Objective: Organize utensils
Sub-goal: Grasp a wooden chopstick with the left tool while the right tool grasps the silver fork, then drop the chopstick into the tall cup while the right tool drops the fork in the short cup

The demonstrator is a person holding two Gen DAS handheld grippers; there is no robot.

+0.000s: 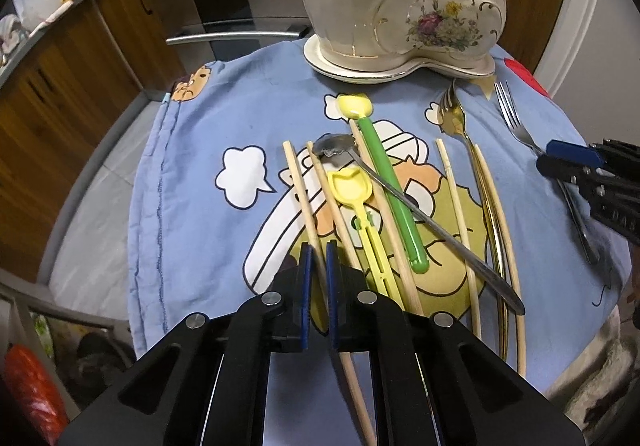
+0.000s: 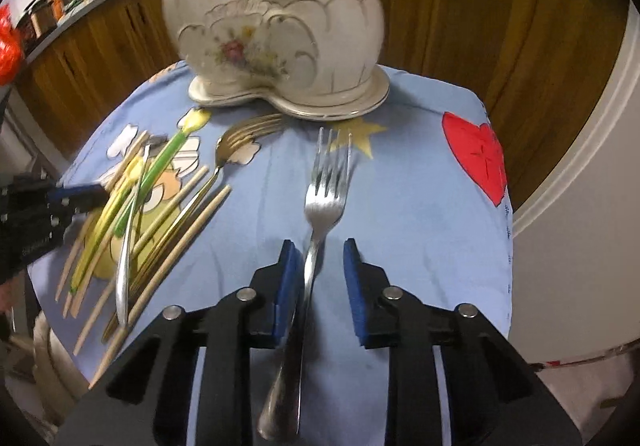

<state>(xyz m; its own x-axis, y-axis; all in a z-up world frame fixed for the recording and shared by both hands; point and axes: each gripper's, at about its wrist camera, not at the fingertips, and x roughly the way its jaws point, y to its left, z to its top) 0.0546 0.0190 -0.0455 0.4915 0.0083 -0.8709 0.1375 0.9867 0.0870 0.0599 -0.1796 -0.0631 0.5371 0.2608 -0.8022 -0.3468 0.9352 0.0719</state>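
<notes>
Blue cartoon-print cloth (image 1: 192, 182): covers the desk, every utensil lies on it.
Left gripper (image 1: 316, 258): near edge of the desk, jaws closed on a pale wooden chopstick (image 1: 302, 198) at the left of the pile.
Utensil pile: more wooden chopsticks, a yellow plastic spoon (image 1: 352, 190), a green-handled plastic spoon (image 1: 386, 182), a slim steel spoon (image 1: 424, 218) lying across them, and a gold metal fork (image 1: 454, 118), all pointing to the far edge.
Cream ceramic two-pot holder with flower print (image 1: 400, 6): upright at the far edge, on its own saucer base.
Silver steel fork (image 2: 326, 198): apart from the pile toward the right edge, tines toward the holder.
Right gripper (image 2: 320, 270): jaws open, astride the silver fork's handle; left pad just beside it, contact unclear.
</notes>
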